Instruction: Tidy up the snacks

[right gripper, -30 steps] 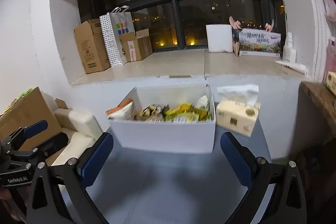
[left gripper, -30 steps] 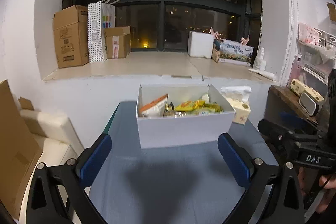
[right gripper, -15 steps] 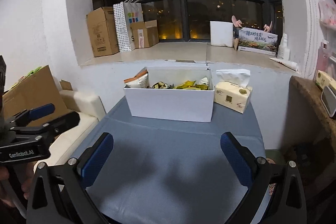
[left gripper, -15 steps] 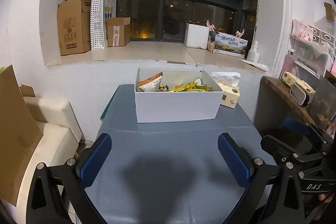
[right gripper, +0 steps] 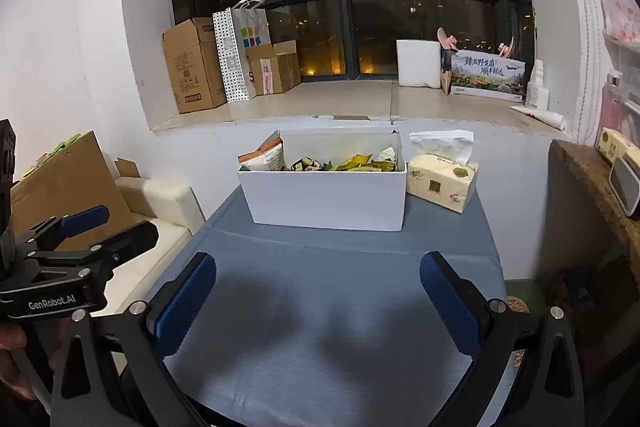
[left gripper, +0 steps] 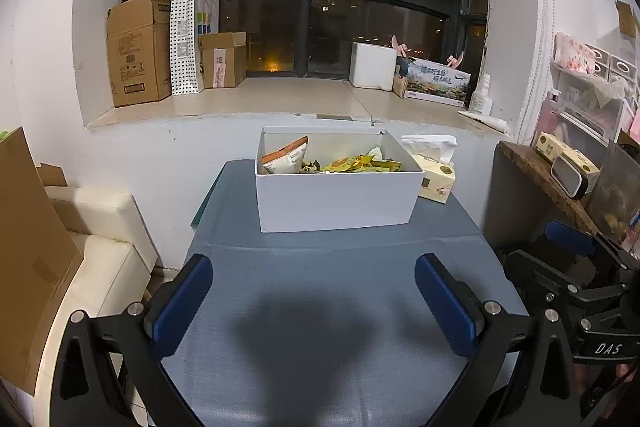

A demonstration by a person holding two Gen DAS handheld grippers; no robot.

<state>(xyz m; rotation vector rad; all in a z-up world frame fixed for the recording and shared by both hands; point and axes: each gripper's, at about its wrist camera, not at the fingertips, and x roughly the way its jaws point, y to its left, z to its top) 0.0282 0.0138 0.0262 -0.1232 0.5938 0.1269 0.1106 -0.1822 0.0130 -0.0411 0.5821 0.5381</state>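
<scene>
A white box (left gripper: pixel 336 201) sits at the centre of both views, on the far part of a blue-grey table (left gripper: pixel 320 307), and it holds the snacks (left gripper: pixel 348 165): an orange-and-white bag (left gripper: pixel 286 159) leaning at its left end and a heap of yellow and green packets to the right of it. Just beside the box's right side stands a tissue pack (left gripper: pixel 434 175) with a white sheet sticking up. The left tool (left gripper: pixel 316 301) fills the bottom of its own frame, its blue pads (left gripper: pixel 182 301) spread wide with only bare table between them, grasping nothing; it also shows at the lower left of the right view (right gripper: pixel 86 231), held by a hand (right gripper: pixel 16 359) at the frame's left edge. The right tool (right gripper: pixel 318 301) is likewise spread apart and empty, low in its frame, well short of the box; in the left view it appears at the lower right edge (left gripper: pixel 576 267). Behind the table a windowsill (left gripper: pixel 280 101) carries cardboard boxes (left gripper: pixel 138 51) and a dotted paper bag (left gripper: pixel 192 41) at the upper left, and a white foam box (left gripper: pixel 372 65) at the upper right, against dark window panes. A cream seat (left gripper: pixel 96 239) lies at the left of the table.
</scene>
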